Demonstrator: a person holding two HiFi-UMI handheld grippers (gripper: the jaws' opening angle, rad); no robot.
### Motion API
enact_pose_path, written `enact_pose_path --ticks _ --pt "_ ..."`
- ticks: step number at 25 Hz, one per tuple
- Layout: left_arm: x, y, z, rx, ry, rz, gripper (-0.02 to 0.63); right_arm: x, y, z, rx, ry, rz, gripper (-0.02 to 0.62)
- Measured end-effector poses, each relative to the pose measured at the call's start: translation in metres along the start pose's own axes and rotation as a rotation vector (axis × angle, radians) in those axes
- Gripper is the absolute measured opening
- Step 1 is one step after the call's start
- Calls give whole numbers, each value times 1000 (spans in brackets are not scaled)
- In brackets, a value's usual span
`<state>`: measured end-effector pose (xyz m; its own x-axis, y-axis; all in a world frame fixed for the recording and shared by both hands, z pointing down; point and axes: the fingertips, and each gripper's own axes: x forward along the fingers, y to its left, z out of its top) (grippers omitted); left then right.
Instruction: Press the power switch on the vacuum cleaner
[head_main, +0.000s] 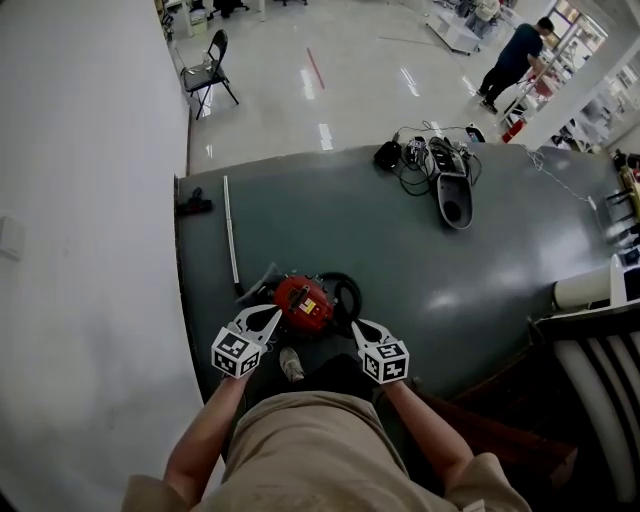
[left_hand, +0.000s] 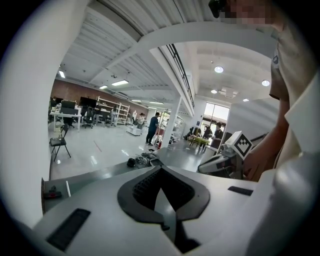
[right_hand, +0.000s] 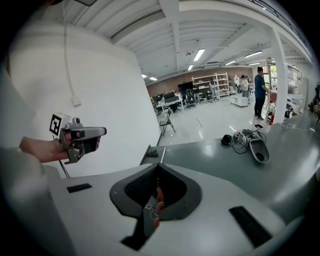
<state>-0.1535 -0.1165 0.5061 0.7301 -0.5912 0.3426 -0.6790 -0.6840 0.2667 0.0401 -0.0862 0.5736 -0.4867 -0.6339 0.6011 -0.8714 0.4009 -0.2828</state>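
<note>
I see a glossy red vacuum cleaner body (head_main: 300, 300) with a black looped hose (head_main: 347, 288) on the dark grey-green tabletop (head_main: 400, 250). My pale grey left gripper (head_main: 271, 313) and pale grey right gripper (head_main: 357, 325) each carry a cube of black-and-white square markers, and their pads are black. A thin red stripe (head_main: 316, 68) crosses the shiny pale grey floor (head_main: 360, 80).

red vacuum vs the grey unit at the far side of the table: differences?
Colour: the red vacuum has a red body; the grey unit is dark grey with an oval opening. Place: the red vacuum lies near, between the left gripper and right gripper; the grey unit lies at the far edge. A black hose loops beside the red vacuum; tangled cables adjoin the grey unit. Both rest on the table.
</note>
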Motion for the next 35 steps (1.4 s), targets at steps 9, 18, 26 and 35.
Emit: enact_pose_path --ticks 9,18,26,35 --pt "-5 -64 52 31 -77 41 6 -96 -39 154 -14 -332 -29 14" --pt "7 -138 72 61 -114 50 6 -190 -65 146 -35 -416 -21 14" --pt "5 -211 63 84 -127 64 6 -248 -68 114 -59 -451 31 14" --pt "-26 -284 49 72 -157 121 6 -305 -60 78 -109 -470 102 14"
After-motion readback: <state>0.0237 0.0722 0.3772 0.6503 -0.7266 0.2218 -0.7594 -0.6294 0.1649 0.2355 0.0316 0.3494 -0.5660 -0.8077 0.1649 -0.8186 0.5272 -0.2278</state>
